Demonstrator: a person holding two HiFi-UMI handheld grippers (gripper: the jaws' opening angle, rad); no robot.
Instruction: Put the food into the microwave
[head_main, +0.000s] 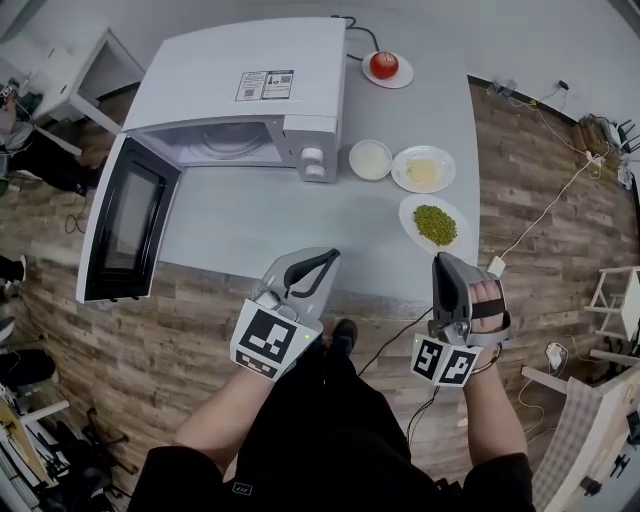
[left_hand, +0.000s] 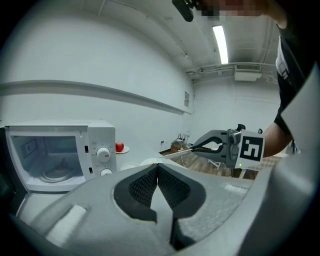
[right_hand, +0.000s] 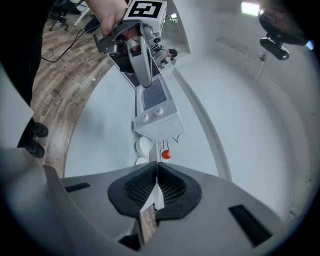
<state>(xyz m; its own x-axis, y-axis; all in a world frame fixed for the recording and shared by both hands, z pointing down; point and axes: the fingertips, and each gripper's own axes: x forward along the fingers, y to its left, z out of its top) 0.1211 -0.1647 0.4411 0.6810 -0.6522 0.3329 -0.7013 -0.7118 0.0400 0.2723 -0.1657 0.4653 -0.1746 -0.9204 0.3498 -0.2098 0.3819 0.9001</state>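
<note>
Head view shows the task barely begun. The white microwave (head_main: 240, 80) stands at the back left of the grey table (head_main: 250, 225) with its door (head_main: 125, 225) swung wide open to the left. Its cavity is empty apart from the glass turntable (left_hand: 57, 172). So the opening step looks done, and all the carrying is left.

All the food sits on the table to the right of the oven:
- A plate of green peas (head_main: 436, 224) is nearest the person.
- A plate of pale yellow food (head_main: 422, 170) lies just behind it.
- A small white dish (head_main: 370, 158) that looks empty stands beside the oven's two knobs (head_main: 314, 163).
- A red fruit (head_main: 384, 65) on its own saucer is at the far edge.

The left gripper (head_main: 333, 256) hovers over the table's near edge with its ribbed pads pressed together on nothing. The right gripper (head_main: 443, 258) is clenched the same way and empty, just short of the peas. My guess is that the peas plate is the first to go in, and the door will need closing afterwards.

As for writing, two stickers (head_main: 265, 85) on the oven's top carry print and a code square, but both are too small to read. I can find no brand name. The marker cubes (head_main: 268, 340) bear only black-and-white patterns.
</note>
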